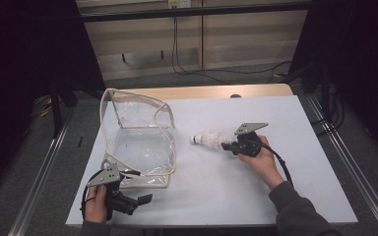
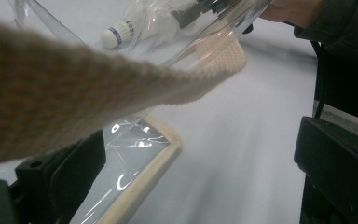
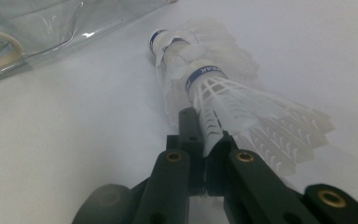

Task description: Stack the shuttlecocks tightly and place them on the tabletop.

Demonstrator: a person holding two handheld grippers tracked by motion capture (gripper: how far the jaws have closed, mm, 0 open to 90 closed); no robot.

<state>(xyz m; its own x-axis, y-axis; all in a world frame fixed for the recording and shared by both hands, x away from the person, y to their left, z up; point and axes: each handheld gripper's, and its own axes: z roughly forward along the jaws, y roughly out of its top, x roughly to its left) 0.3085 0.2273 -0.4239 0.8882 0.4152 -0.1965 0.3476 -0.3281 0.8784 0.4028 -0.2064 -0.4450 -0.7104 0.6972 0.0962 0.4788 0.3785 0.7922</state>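
The left gripper [image 1: 145, 198] is nearest the camera, at the table's front left corner, held in the left hand [image 1: 97, 202]. Its jaws stand wide apart and hold nothing; in the left gripper view they sit far to each side, w/ the bag's woven strap [image 2: 121, 88] hanging blurred just before the lens. The clear bag [image 1: 138, 137] w/ beige trim stands open on the white table [image 1: 275, 196], just beyond this gripper; its front edge lies flat [image 2: 144, 172] betw. the jaws' line of sight. To the right of the bag, apart from it, are the shuttlecocks [image 1: 207, 140], approx. at the table's middle, cork ends pointing to the bag. The right gripper [image 1: 228, 146], in the right hand [image 1: 261, 157], is closed tight on them: in the right gripper view the jaws pinch the white feather skirt of one shuttlecock [image 3: 214, 88], and a second one [image 3: 168, 42] is nested at its front. They look low over the table; if they touch it, I cannot tell.
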